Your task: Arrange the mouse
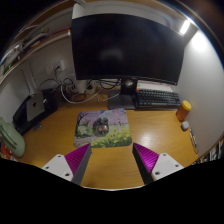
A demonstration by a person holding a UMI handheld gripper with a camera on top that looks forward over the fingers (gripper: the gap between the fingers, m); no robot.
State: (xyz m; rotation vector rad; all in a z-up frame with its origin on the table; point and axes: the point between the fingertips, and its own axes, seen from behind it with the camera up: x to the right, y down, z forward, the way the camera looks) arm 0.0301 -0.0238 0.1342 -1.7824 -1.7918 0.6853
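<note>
1 wooden desk (150, 130): mousepad (104, 127) ahead of open, empty gripper (112, 160); monitor (125, 47), keyboard (157, 98) beyond.

Single gripper-mounted view, high above desk (150, 130), facing monitor (125, 45).

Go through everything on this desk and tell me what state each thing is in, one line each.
Monitor: screen dark, upright at the back of the desk.
Mouse pad: lying flat on the desk, nothing on it.
Keyboard: flat below the monitor.
Orange bottle: upright, beside the keyboard.
Gripper: open, nothing between the fingers.
Mouse: not visible.
</note>
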